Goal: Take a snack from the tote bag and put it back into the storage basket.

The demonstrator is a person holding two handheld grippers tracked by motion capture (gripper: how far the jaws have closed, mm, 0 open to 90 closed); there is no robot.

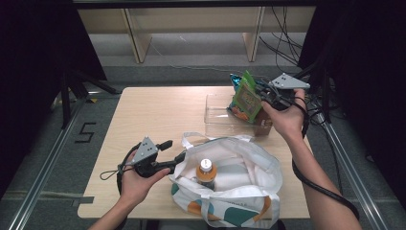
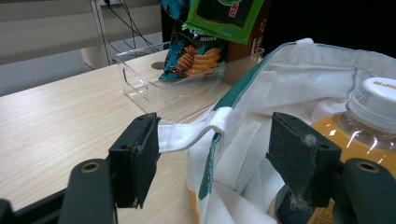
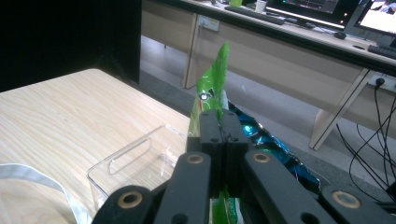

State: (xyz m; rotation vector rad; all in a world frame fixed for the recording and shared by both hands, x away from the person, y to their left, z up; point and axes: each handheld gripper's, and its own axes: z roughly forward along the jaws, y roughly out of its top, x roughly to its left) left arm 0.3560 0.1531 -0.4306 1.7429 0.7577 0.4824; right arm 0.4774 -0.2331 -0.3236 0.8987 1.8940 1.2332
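Right gripper (image 3: 219, 140) clamped on green packet (image 1: 247, 96) above clear tray (image 1: 215, 125); left gripper (image 2: 215, 158) open around bag handle (image 2: 191, 133)

- On the grey floor left of my pale wooden table (image 1: 158, 115), a large dark numeral "5" (image 1: 85, 132) is marked.
- The white cap of the orange drink bottle (image 2: 380, 93) carries small raised lettering, too faint for me to read.
- The green snack packet (image 2: 224, 16) and the blue crisp bag with the picture of ridged crisps (image 2: 194, 56) bear printing too blurred to make out.
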